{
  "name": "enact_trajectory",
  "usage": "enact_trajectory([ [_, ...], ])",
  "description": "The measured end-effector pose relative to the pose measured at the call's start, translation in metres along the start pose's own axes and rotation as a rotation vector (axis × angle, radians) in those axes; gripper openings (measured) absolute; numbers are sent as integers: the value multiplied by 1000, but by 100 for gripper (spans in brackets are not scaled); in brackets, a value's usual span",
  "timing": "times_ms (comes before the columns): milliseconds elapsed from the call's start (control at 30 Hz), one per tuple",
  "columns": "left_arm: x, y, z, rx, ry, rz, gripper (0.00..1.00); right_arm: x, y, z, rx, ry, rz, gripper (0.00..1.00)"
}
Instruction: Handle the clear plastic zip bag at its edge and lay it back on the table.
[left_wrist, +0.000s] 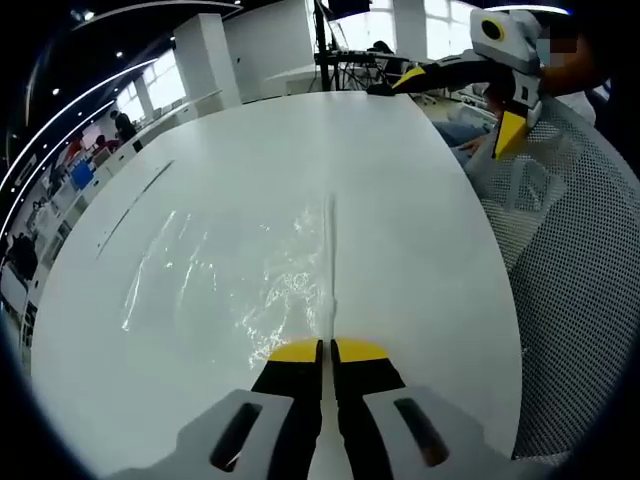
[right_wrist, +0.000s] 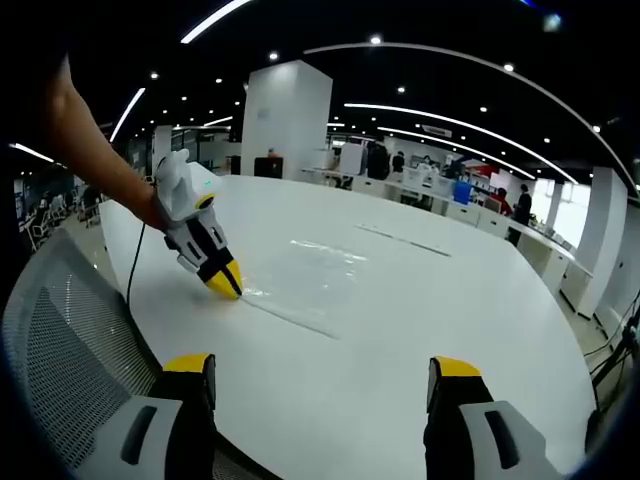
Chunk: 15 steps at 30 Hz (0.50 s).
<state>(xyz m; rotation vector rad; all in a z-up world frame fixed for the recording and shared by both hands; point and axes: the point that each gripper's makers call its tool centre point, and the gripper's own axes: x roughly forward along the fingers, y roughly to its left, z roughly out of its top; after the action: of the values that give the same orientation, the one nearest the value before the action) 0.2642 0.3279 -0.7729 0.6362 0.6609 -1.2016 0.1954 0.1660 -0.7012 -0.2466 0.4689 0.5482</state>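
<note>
Likely open-plan office; rows of desks (right_wrist: 480, 215).

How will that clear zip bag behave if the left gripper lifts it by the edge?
Probably floppy: the bag is thin, wrinkled film lying flat on the table, so it would likely drape from the left gripper, shut on its zip edge. Likely very light; it looks empty. Glossy film may slip, so the stiffer zip strip seems the safer hold.

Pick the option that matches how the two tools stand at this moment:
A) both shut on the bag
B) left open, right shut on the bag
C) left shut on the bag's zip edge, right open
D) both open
C: the left tool pinches the zip edge of the clear plastic zip bag lying on the table, while the right tool hangs wide open with nothing in it.
</note>
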Motion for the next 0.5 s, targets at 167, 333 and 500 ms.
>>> enact_trajectory([
  [167,0,-1,0,-10,7,3,0,0,1,0,-3,4,5,87],
  [333,0,-1,0,-30,15,9,0,1,1,-2,-5,6,8,87],
  [500,-1,-2,1,-23,29,18,0,0,1,-1,-5,3,6,87],
])
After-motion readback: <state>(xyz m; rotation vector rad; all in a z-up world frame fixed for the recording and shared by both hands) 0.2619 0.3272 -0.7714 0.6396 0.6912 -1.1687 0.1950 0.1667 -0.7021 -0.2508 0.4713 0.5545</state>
